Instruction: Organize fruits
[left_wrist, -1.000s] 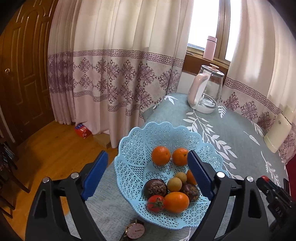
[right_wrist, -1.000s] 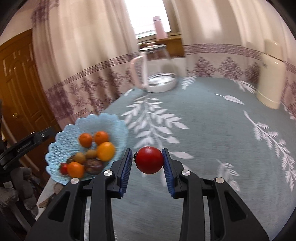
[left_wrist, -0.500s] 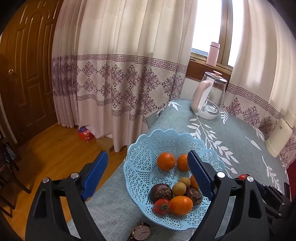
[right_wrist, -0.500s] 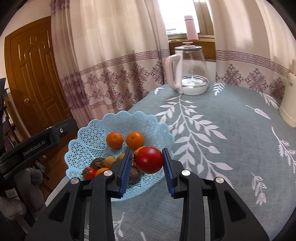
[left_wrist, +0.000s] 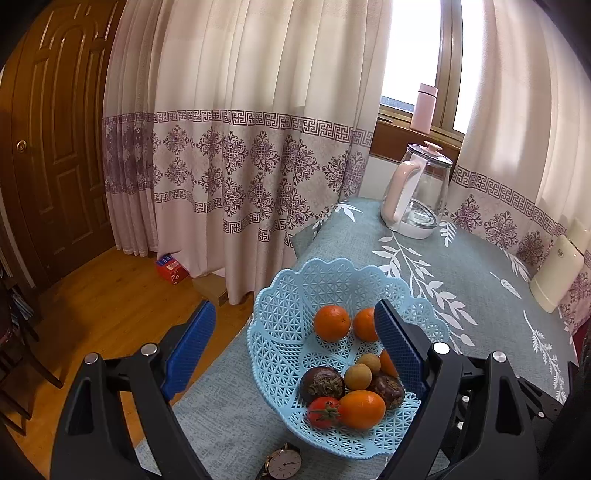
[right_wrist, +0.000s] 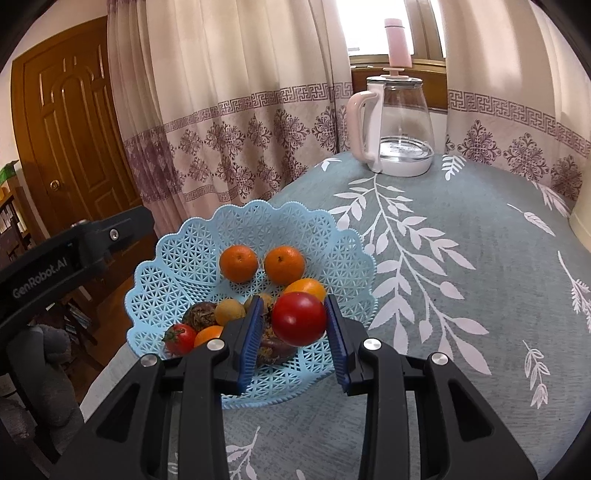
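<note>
Over basket (right_wrist: 192, 236), right gripper (right_wrist: 295, 325) grips tomato (right_wrist: 299, 318).

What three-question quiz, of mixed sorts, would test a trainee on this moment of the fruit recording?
1. True or false: the left gripper holds a fruit.
2. What does the right gripper hold? A) tangerine B) red tomato C) wristwatch
3. Fill in: the held fruit hangs over the blue ___.

Key: 1 false, it is open and empty. 2 B. 3 basket, which already contains tangerines, a small tomato and other fruit.
</note>
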